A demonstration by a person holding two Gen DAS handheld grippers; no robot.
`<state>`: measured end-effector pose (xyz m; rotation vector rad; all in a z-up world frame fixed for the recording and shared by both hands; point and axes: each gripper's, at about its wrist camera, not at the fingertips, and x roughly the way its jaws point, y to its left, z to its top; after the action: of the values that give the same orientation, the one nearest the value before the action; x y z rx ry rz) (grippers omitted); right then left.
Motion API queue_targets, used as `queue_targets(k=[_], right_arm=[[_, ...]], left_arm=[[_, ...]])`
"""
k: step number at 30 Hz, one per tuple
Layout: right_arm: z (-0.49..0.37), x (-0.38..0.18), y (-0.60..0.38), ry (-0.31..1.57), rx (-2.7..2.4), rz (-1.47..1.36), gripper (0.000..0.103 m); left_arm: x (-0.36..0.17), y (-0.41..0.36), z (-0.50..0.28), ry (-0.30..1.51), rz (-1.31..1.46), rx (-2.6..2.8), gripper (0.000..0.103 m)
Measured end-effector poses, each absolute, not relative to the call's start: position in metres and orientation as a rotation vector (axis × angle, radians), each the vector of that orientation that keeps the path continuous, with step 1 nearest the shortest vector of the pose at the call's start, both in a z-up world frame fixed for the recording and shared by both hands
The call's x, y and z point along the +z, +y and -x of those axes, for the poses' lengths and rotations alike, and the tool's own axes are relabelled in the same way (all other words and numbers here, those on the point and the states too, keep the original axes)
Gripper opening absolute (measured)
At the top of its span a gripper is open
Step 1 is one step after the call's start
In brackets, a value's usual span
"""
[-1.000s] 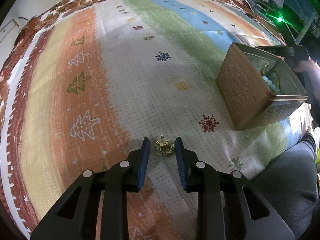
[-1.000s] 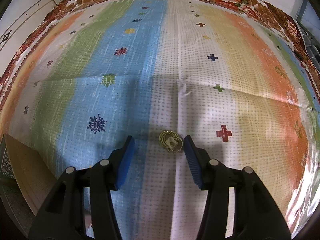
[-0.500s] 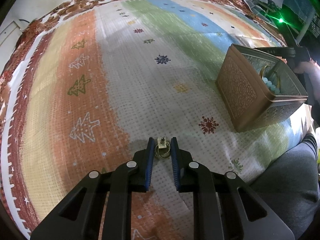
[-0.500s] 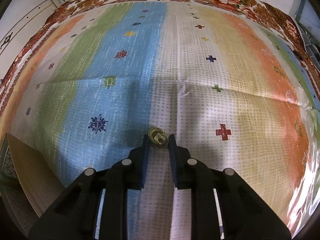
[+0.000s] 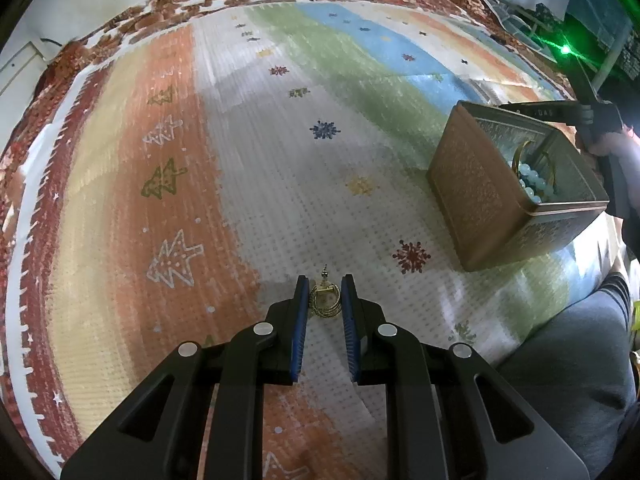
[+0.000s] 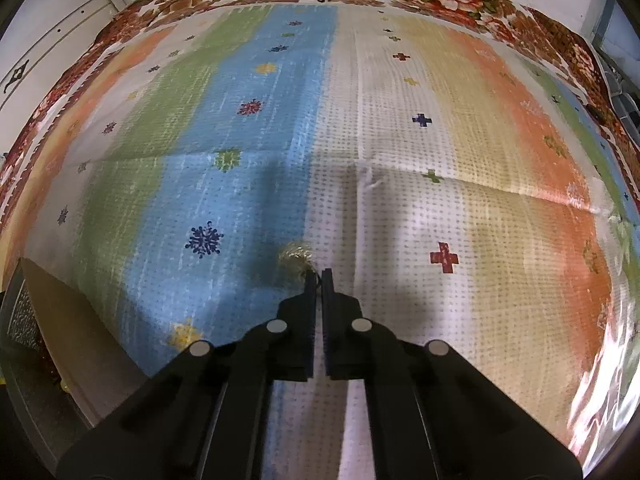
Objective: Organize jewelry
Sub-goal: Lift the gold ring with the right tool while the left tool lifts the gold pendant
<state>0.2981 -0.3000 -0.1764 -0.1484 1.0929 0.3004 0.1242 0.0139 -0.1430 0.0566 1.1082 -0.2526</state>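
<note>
In the left wrist view my left gripper [image 5: 325,298] is shut on a gold earring [image 5: 325,301], a coil of rings with a small stud on top, pinched between the blue pads just above the striped cloth. In the right wrist view my right gripper [image 6: 318,280] is nearly closed, pinching the edge of a second gold earring [image 6: 297,261], which looks blurred and hangs off the left of the fingertips. A gold patterned tin box [image 5: 480,196] stands open at the right of the left wrist view, with pale beads [image 5: 530,184] and gold bangles inside.
The striped, patterned cloth [image 6: 260,120] covers the whole surface. The tin box wall [image 6: 60,340] fills the lower left of the right wrist view. A person's grey-clad leg [image 5: 568,360] is at the lower right, and their hand and the other gripper [image 5: 592,120] are behind the box.
Both grippers closed from open around their earrings. The right gripper has lifted and shifted its earring left; the left gripper holds its earring in about the same place.
</note>
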Motion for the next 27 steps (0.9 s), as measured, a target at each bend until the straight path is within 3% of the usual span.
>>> queue_targets(k=[27], right_arm=[[-0.273, -0.145, -0.294, 1.061, 0.32, 0.178, 0.003]], left_arm=[[-0.112, 0.003, -0.122, 1.048, -0.059, -0.267, 0.016]])
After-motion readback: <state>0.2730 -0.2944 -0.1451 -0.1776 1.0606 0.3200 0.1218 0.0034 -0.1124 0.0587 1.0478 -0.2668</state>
